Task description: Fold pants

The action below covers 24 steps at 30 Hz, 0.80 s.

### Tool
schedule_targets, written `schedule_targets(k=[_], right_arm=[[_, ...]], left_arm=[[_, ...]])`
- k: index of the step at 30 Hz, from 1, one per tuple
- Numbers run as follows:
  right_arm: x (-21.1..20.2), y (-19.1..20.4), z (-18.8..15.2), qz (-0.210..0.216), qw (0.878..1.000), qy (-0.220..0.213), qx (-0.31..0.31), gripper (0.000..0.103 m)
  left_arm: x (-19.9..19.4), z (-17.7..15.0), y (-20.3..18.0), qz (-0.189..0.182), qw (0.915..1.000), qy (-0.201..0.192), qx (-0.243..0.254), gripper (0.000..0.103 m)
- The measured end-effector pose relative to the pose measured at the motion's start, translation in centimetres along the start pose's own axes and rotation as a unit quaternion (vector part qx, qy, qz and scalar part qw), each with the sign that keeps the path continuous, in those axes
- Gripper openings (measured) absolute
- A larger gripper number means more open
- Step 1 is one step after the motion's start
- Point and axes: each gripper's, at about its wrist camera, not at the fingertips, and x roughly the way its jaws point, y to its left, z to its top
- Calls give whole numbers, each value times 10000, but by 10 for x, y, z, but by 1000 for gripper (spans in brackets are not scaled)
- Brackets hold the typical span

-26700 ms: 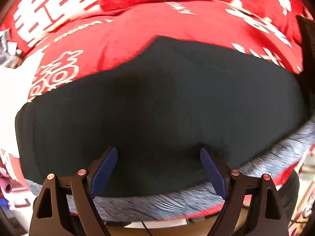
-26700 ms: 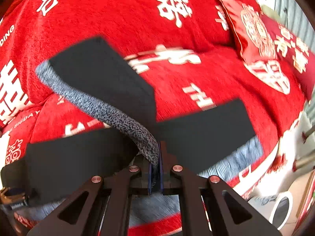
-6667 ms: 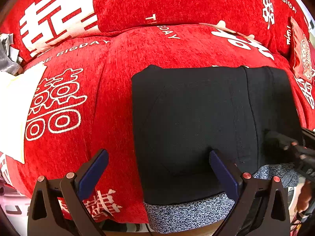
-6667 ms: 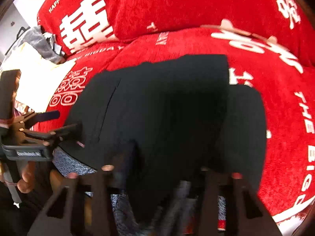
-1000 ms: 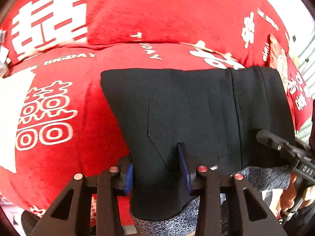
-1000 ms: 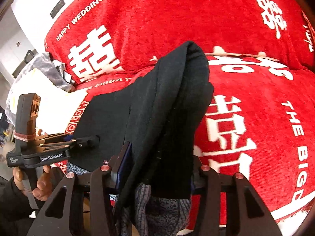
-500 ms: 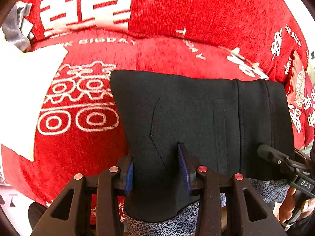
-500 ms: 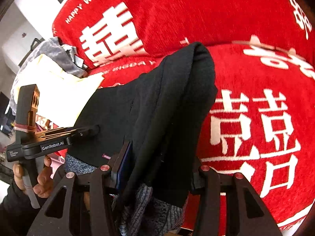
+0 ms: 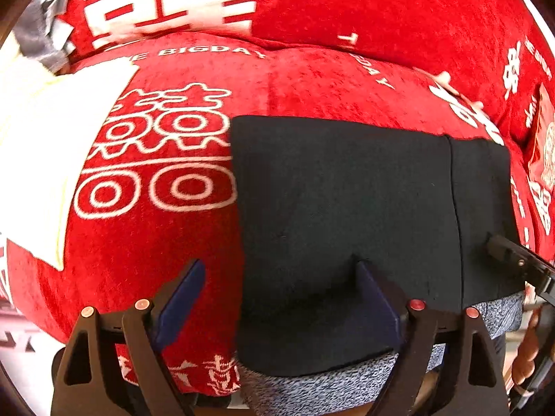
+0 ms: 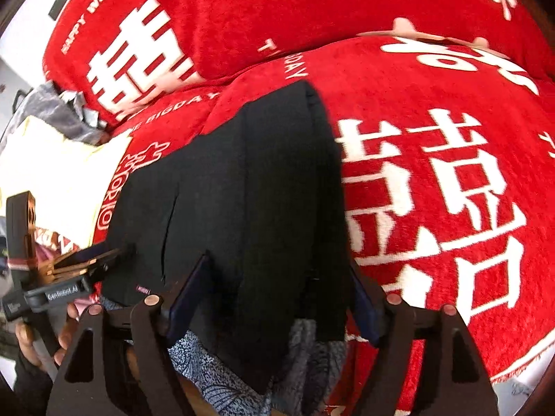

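So the left gripper point(image 9: 277, 298) is spread wide and holding nothing. Its right pad sits on top of the black cloth near the front edge, and its left pad hangs over the bare red sofa cover point(image 9: 156, 242) just off the cloth's left edge. The right gripper point(image 10: 277, 294) is also spread wide, with a raised ridge of the same cloth running up between its pads. I can't really tell from that blurry view if the pads are touching the fabric or just straddling it.

The pants point(image 9: 347, 208) are folded down to a rough black rectangle lying on the seat cushion, straight ahead of both grippers. The grey speckled waistband point(image 9: 329, 391) hangs at the near edge, right under the grippers. The long axis looks to run left to right across the seat, with a vertical seam or fold line toward the right side.

What the next move hinges on, I'd guess: the right-hand part of the bundle is humped up and not lying flat, and it's sitting directly in the right gripper's mouth, so that one's nearer to deal with it. The left gripper is closer to the flat left edge and could pin it down.

Further out there's a white cloth point(image 9: 45, 159) on the left, well apart from the pants.
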Motion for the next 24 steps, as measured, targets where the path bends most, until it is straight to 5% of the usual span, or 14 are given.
schedule_targets(k=[4,12,18,21,24], right_arm=[[-35,26,-7,-685,9939,-580,-641,79],[-44,101,-63,-464,9620,-501,-2643,81],[-5,79,-71,-601,9707,-5,-2328,81],[-3,80,-73,-641,9683,-40,-2413,81],[1,85,-73,-728,9646,21,-2535,82]], left_arm=[[-10,-6,9,58,9998,-66,-192,89],[-24,-25,9,471,9987,-169,51,89],[-12,-33,16,279,9996,-87,-2,89],[-9,-34,14,555,9982,-193,87,102],[-7,-34,16,573,9982,-189,35,103]])
